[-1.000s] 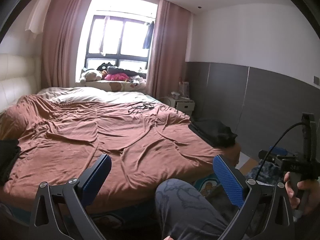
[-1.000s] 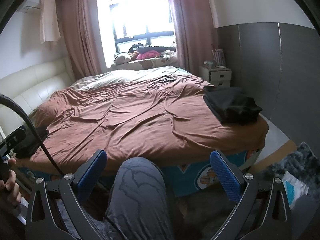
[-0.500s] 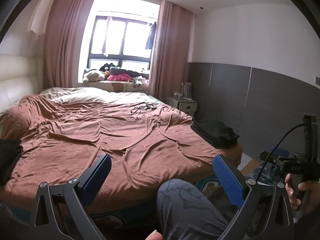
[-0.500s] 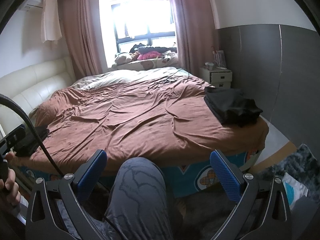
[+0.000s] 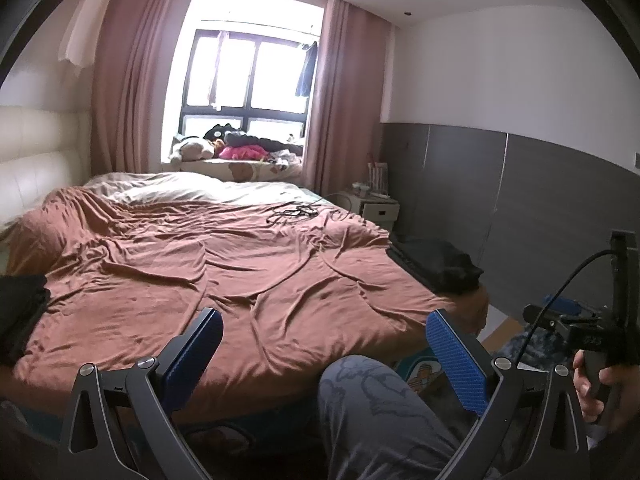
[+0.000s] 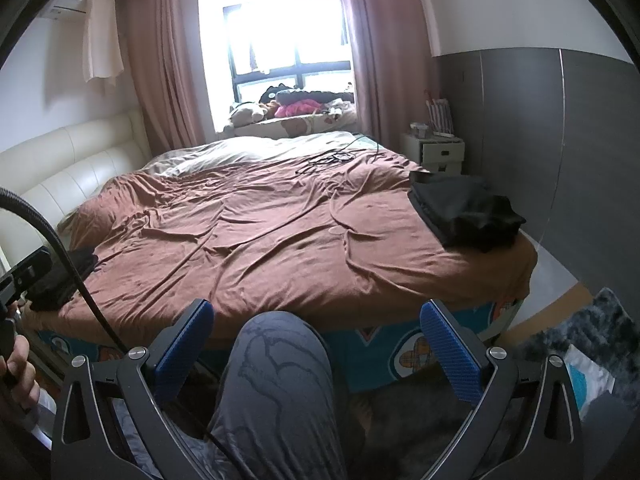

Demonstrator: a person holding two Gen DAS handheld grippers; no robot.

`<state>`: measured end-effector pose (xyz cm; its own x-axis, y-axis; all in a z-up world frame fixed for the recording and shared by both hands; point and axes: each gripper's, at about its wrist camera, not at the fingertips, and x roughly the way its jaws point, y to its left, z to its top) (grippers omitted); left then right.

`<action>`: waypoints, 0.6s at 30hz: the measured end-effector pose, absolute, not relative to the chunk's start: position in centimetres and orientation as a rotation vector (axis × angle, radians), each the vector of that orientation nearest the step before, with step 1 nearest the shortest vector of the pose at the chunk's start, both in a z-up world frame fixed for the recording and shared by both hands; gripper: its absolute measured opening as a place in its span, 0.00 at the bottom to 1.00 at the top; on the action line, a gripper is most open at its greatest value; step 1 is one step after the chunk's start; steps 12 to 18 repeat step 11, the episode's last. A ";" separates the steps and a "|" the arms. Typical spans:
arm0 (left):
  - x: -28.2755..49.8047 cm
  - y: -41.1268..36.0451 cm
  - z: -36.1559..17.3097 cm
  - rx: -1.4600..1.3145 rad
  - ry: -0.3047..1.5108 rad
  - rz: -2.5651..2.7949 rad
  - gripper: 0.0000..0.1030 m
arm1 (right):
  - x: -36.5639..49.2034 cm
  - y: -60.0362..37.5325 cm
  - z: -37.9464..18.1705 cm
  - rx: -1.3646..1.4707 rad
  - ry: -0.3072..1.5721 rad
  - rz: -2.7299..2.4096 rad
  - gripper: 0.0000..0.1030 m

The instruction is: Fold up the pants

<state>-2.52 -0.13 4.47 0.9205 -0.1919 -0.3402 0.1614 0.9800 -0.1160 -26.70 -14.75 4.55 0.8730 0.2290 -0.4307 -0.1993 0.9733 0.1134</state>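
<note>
Progress: nothing folded by the tongs yet, by the look of it; the whole job seems to lie ahead.
Left tongs: wide open, empty, held low at the foot of the bed.
Right tongs: spread wide too, gripping nothing, above the person's knee.
Pants: dark bundle at the bed's right edge, near the corner, well apart from both tongs.
Look: black, soft, roughly stacked, edges slumping; whether folded I cannot tell.
Also: another dark garment at the bed's left edge.
</note>
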 end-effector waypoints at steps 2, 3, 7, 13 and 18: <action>-2.6 -0.2 4.5 -0.083 0.354 -0.185 1.00 | -26.6 -14.7 4.5 0.067 0.462 0.225 1.00; -2.7 -0.2 4.5 -0.081 0.352 -0.184 1.00 | -26.6 -14.8 4.6 0.065 0.462 0.226 1.00; -2.7 -0.2 4.5 -0.085 0.353 -0.191 1.00 | -26.7 -14.6 4.7 0.056 0.457 0.224 1.00; -2.7 -0.2 4.5 -0.085 0.353 -0.190 1.00 | -26.7 -14.7 4.7 0.057 0.453 0.226 1.00; -2.7 -0.2 4.5 -0.085 0.353 -0.190 1.00 | -26.7 -14.7 4.7 0.057 0.453 0.226 1.00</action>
